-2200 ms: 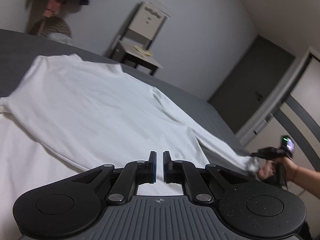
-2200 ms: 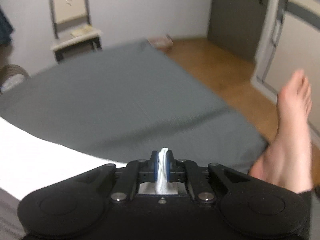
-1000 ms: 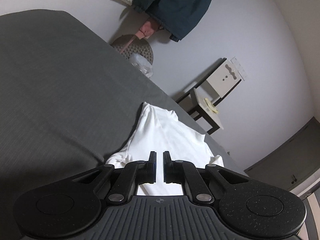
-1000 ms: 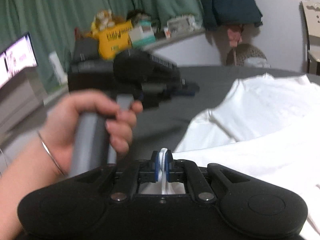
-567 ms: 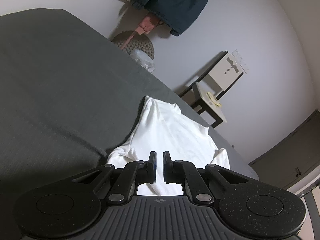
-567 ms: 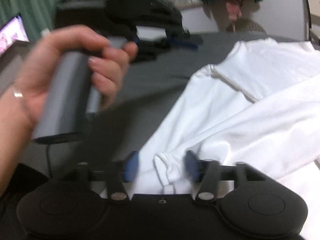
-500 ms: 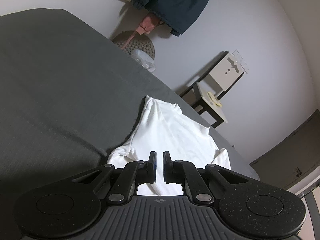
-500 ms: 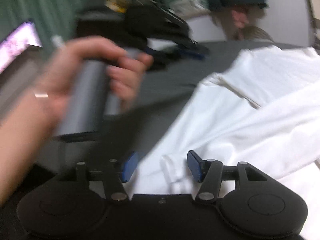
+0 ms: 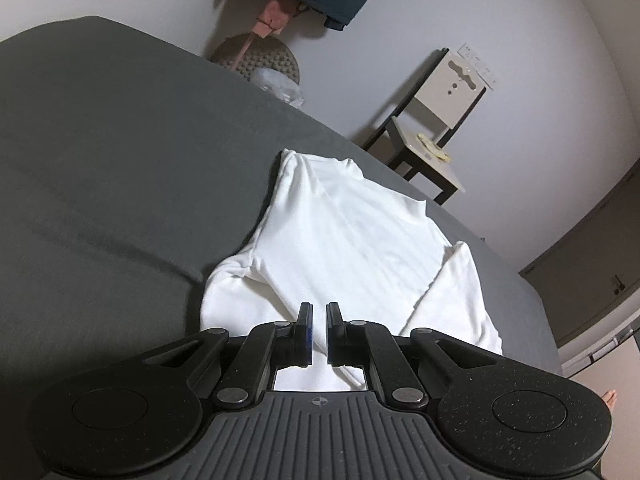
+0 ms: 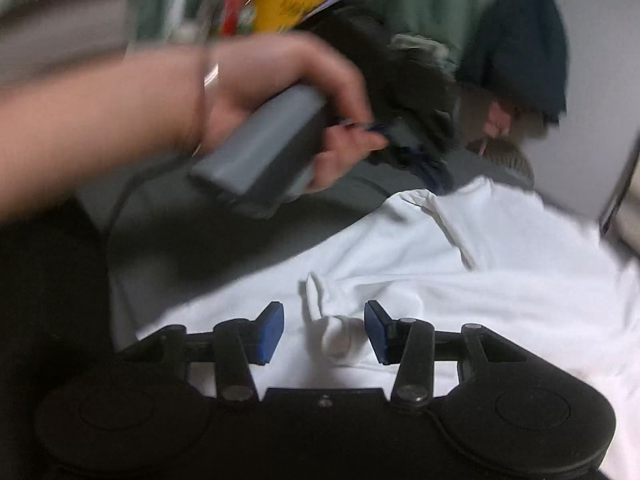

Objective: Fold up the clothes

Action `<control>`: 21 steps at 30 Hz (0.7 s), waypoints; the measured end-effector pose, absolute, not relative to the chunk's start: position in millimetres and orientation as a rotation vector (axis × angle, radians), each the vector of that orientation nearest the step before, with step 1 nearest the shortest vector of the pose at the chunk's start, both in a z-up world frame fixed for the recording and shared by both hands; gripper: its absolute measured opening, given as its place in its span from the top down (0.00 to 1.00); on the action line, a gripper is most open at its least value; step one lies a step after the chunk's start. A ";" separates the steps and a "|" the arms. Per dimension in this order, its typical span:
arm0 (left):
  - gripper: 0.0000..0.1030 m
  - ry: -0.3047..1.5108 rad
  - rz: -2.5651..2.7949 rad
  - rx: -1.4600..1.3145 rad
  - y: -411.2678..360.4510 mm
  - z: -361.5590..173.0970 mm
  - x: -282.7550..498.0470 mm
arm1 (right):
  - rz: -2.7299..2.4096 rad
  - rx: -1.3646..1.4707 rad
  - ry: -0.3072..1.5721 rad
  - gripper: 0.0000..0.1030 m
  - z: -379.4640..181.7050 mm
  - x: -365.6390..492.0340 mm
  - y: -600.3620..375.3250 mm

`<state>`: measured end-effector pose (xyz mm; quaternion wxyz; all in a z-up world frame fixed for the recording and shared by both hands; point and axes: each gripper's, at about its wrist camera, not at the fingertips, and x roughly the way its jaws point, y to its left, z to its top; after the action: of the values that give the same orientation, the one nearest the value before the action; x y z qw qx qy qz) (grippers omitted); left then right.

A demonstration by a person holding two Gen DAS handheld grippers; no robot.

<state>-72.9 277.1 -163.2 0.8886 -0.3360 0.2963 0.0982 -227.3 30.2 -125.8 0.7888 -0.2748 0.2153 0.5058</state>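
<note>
Your right gripper (image 10: pixel 324 330) has its jaws apart, just narrowing around the white shirt's (image 9: pixel 352 240) loose cuff (image 10: pixel 334 336) without pinching it, while your left gripper (image 9: pixel 318 334) is closed on nothing above the bed (image 9: pixel 120 168).

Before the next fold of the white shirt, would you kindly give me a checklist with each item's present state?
1. Right claw released the sleeve cuff: ok, its jaws have just been closing from wider yet stand apart, the cuff loose between them.
2. Left claw empty: ok, shut with nothing between its pads.
3. White shirt fully on the grey bed: ok.
4. Sleeve folded across the body: ok, it lies over the shirt.
5. Fold smooth: not ok, the cuff is bunched.
6. Left hand clear of the shirt: ok, it is above the bed beside it.
</note>
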 end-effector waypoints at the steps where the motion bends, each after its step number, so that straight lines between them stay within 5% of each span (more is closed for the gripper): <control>1: 0.96 0.616 0.207 -0.699 278.0 -163.2 -74.4 | 1.051 -0.642 0.455 0.58 -128.0 -230.8 36.5; 9: 0.96 0.604 0.225 -0.743 286.2 -167.4 -78.5 | 0.903 -0.551 0.598 0.58 -128.9 -218.7 24.1; 16: 0.96 0.613 0.215 -0.735 285.2 -167.9 -77.2 | 1.014 -0.629 0.523 0.72 -135.8 -228.7 43.2; 21: 0.96 0.605 0.229 -0.744 287.5 -167.5 -79.1 | 1.051 -0.807 0.421 0.91 -138.2 -242.5 46.3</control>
<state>-79.1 287.5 -167.5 0.8810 -0.3570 0.2905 0.1099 -242.5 46.3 -138.2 0.7679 -0.3720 0.1940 0.4841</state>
